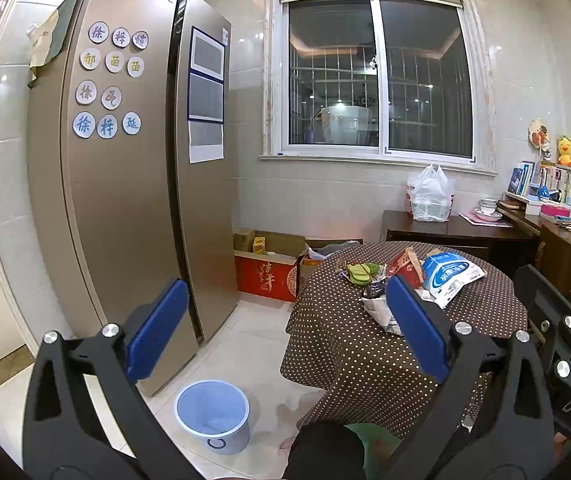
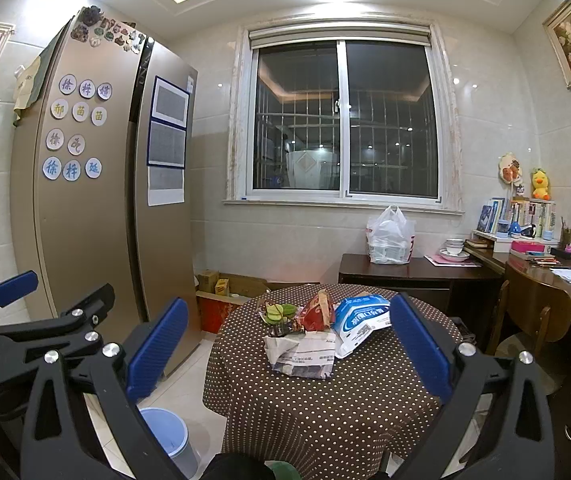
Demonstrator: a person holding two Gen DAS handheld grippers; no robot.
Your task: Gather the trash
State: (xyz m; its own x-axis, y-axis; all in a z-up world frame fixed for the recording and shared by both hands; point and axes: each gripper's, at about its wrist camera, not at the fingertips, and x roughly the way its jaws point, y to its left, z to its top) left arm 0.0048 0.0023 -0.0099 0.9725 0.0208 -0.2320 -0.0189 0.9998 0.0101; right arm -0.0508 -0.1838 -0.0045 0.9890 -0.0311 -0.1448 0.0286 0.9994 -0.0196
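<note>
Gold fridge point(image 2: 97, 200), barred window point(image 2: 343, 120), wooden chair point(image 2: 533, 312)

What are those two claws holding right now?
Nothing. The left claw and right claw are both open and empty; the trash lies untouched on the table.

One round table in brown polka-dot cloth point(image 2: 325, 408), one pale blue plastic bin point(image 1: 213, 414), one blue-white wrapper point(image 2: 359, 314), one red crumpled packet point(image 2: 317, 312), one folded newspaper point(image 2: 303, 354)
</note>
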